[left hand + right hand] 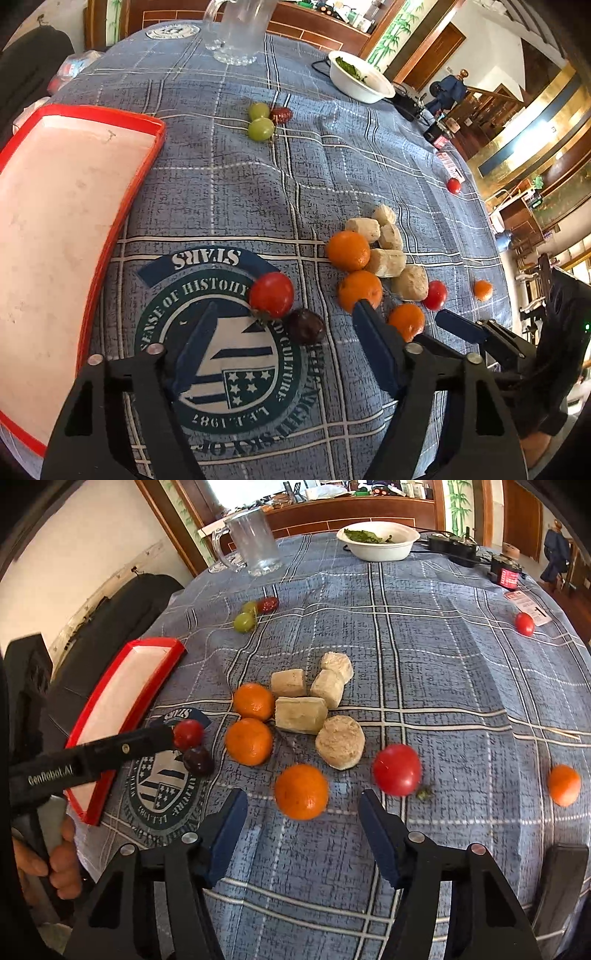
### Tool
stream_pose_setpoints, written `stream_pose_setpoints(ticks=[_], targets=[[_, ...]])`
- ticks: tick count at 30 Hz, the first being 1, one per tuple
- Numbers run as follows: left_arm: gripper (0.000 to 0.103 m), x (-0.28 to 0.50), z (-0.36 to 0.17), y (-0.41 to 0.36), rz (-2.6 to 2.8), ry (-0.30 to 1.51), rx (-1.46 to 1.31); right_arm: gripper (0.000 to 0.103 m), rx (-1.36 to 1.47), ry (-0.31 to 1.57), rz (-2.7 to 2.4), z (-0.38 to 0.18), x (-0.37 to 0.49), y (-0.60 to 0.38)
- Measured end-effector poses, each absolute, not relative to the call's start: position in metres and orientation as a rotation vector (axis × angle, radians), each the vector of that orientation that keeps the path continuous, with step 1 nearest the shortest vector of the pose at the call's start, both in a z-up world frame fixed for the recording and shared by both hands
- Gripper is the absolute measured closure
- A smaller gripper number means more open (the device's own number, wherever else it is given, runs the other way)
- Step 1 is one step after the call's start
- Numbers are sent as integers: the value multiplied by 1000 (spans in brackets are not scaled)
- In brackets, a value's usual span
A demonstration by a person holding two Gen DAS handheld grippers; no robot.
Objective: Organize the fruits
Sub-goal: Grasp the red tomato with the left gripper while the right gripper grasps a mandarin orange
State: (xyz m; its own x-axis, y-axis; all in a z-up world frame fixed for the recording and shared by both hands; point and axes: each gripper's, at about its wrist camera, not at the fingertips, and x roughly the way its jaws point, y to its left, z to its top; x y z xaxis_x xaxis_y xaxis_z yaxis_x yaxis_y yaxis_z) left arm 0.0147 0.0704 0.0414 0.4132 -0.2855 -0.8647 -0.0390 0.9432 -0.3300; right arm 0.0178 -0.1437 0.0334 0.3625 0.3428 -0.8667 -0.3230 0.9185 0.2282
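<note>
Hovering spread and empty, left tongs point(282, 325) line up on a red tomato point(272, 294) and dark plum point(306, 325) beside the red tray point(155, 129) at the table's left edge, right tongs point(303, 819) gaping before an orange point(301, 792), likely both lined up for tray loading

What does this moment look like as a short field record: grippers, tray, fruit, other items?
left gripper: open, a tomato and a dark fruit between its fingers
right gripper: open, behind an orange
tray: red rim, no fruit inside
oranges: four, all on the tablecloth
green grapes: two, beside a dark red fruit
beige chunks: five, clustered by the oranges
far edge: glass mug, white bowl with greens
</note>
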Motion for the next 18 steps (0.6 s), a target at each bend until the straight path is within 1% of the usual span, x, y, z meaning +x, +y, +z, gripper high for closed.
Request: stream_pose_setpoints(ticks=[1, 3, 7, 8, 9, 10, 11, 12, 16, 18], targets=[[35, 19, 38, 67, -157, 1150, -306, 42, 12, 1128, 424, 31, 19, -142], [47, 24, 31, 64, -149, 1170, -286, 47, 0, 1139, 415, 28, 21, -138], [56, 35, 20, 65, -143, 1201, -298, 48, -23, 1148, 397, 24, 24, -135], [64, 35, 18, 64, -144, 1207, -296, 50, -26, 1151, 393, 23, 25, -134], [66, 36, 17, 63, -145, 1214, -295, 52, -27, 1154, 391, 22, 26, -134], [67, 37, 18, 64, -150, 1210, -298, 53, -30, 1160, 388, 19, 27, -133], [71, 38, 18, 64, -154, 1206, -294, 55, -33, 1164, 383, 18, 28, -133], [72, 38, 19, 63, -155, 1204, -287, 58, -36, 1170, 377, 15, 30, -132], [75, 39, 17, 64, -158, 1205, -281, 59, -32, 1178, 381, 10, 32, -129], [75, 39, 17, 66, -170, 1204, -294, 67, -27, 1177, 397, 9, 32, -126]])
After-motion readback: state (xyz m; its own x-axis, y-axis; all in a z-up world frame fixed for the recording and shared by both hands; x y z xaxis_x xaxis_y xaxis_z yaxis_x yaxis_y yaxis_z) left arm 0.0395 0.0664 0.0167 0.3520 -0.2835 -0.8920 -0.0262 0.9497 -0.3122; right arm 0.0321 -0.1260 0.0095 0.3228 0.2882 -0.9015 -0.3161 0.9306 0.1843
